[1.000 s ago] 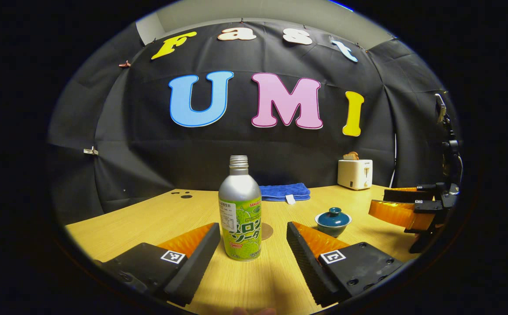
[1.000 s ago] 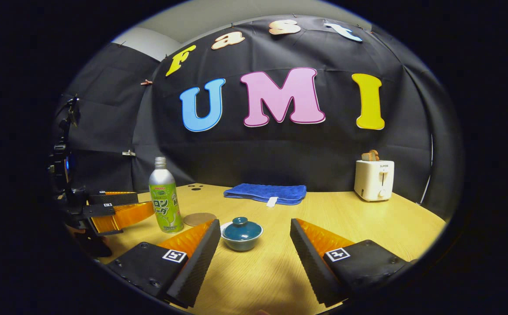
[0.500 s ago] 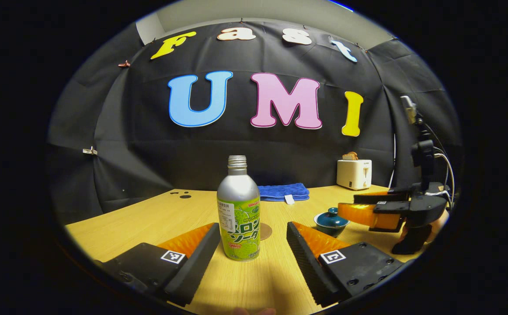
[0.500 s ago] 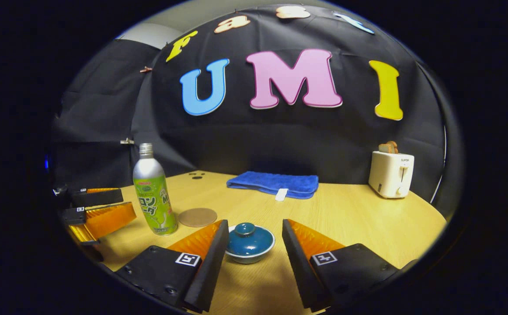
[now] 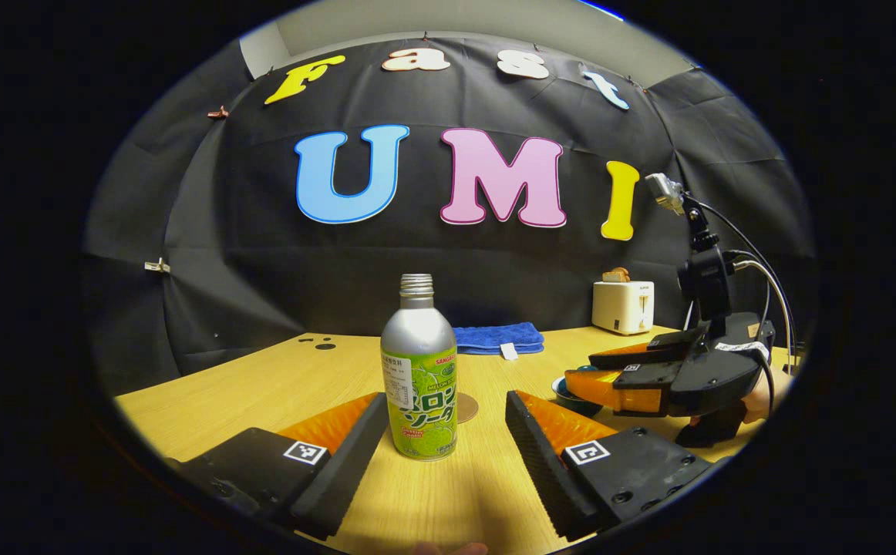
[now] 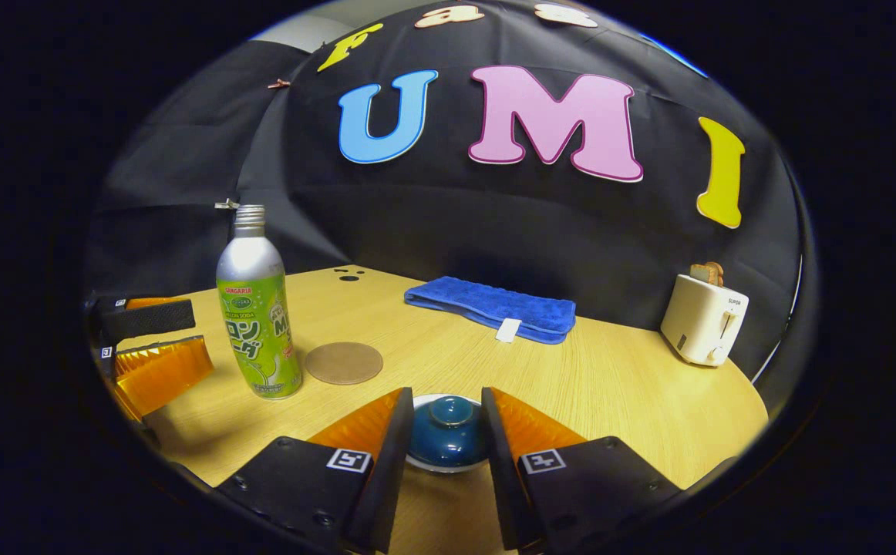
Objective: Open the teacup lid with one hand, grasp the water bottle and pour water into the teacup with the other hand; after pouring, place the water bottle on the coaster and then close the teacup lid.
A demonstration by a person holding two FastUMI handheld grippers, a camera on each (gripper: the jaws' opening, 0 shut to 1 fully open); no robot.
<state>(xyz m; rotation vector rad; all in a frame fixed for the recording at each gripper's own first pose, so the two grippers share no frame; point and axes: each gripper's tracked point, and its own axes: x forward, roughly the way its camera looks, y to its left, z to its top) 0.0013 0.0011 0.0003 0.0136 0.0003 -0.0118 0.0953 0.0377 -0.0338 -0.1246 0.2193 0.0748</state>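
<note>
Teal teacup lid (image 6: 448,426) sits between right gripper (image 6: 443,416) fingers, grip uncertain; left gripper (image 5: 448,412) released

- A light wood-grain counter (image 6: 610,385) is carrying everything.
- A capless water bottle (image 6: 257,316) is standing upright at about 9 o'clock in the right gripper view.
- A round coaster (image 6: 344,362) is lying flat just beside the bottle, toward 3 o'clock of it.
- A lidded teacup (image 6: 446,432) is sitting near 6 o'clock.
- A folded blue towel (image 6: 494,308) is lying toward 12 o'clock, by the wall.
- A toaster (image 6: 704,317) is standing at 3 o'clock.
</note>
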